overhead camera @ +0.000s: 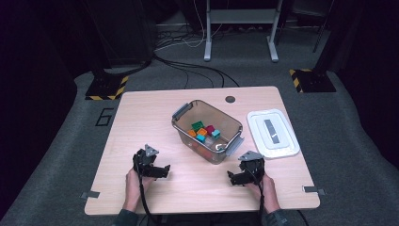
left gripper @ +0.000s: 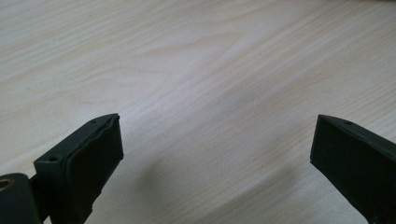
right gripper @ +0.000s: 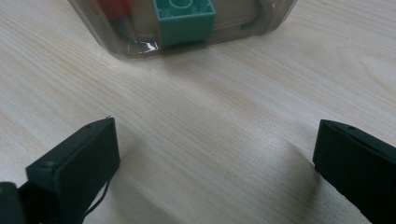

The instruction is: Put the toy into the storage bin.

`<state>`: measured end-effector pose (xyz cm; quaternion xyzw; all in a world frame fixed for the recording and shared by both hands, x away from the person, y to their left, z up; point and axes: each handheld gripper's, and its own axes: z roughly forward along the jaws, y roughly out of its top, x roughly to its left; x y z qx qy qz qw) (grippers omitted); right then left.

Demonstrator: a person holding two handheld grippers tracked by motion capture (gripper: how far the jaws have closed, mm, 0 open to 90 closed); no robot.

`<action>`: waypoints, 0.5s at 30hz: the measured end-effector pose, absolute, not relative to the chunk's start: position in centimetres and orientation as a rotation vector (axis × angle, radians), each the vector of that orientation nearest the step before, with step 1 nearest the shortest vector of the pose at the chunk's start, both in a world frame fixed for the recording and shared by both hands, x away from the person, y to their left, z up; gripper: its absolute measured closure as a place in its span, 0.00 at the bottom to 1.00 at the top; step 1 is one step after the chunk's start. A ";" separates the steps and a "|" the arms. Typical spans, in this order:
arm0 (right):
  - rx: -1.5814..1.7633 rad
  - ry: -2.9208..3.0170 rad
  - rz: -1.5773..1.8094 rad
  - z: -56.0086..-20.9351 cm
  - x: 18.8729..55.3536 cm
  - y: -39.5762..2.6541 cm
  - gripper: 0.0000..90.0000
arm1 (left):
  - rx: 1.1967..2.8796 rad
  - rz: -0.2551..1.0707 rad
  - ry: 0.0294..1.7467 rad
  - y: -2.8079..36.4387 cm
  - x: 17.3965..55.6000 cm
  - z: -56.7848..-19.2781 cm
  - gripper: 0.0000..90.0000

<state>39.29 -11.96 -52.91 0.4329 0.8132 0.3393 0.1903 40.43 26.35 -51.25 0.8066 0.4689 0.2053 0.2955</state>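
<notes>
Two grippers rest low on the near half of the wooden table (overhead camera: 141, 122) in the high view, the left gripper (overhead camera: 162, 170) to one side and the right gripper (overhead camera: 234, 178) to the other, with the clear bin (overhead camera: 208, 130) standing between and just beyond them; that flanking stance suits taking the bin from both sides, or reaching in for the coloured bricks (overhead camera: 203, 131) heaped inside it. The white lid (overhead camera: 273, 133) lies flat to the bin's right, already off, which leaves the opening free. From above it is hard to judge how wide the jaws stand. In the left gripper view the left gripper (left gripper: 215, 140) has its jaws spread wide with nothing between them, just bare wood grain close beneath, so it holds nothing. In the right gripper view the right gripper (right gripper: 217, 144) is likewise spread wide and empty, and it faces the bin's lower wall (right gripper: 140, 42) close ahead, where a teal brick (right gripper: 184, 18) and something orange-red press against the plastic, a detail lost from above.
</notes>
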 end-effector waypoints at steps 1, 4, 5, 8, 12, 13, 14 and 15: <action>1.207 2.283 0.949 -52.9 39.3 -12.0 0.00 | 2.134 0.550 1.250 26.4 40.4 -51.5 0.02; 1.146 2.290 0.935 -52.8 39.2 -12.1 0.00 | 2.137 0.542 1.265 26.4 40.4 -52.0 0.01; 1.137 2.293 0.927 -52.7 39.1 -12.3 0.00 | 2.131 0.546 1.266 26.4 40.3 -52.2 0.01; 1.156 2.307 0.928 -52.7 39.2 -12.9 0.00 | 2.105 0.533 1.272 26.6 40.1 -52.6 0.00; 1.154 2.298 0.928 -52.4 39.3 -13.9 0.00 | 2.059 0.529 1.276 26.9 39.9 -53.0 0.00; 1.152 2.301 0.939 -52.1 39.4 -14.2 0.00 | 2.052 0.535 1.266 27.0 39.7 -53.1 0.00; 1.159 2.291 0.947 -51.8 39.4 -14.6 0.00 | 2.040 0.537 1.278 27.0 39.7 -53.1 0.00; 1.164 2.288 0.956 -51.5 39.5 -15.0 0.00 | 2.039 0.540 1.280 27.0 39.6 -53.1 0.00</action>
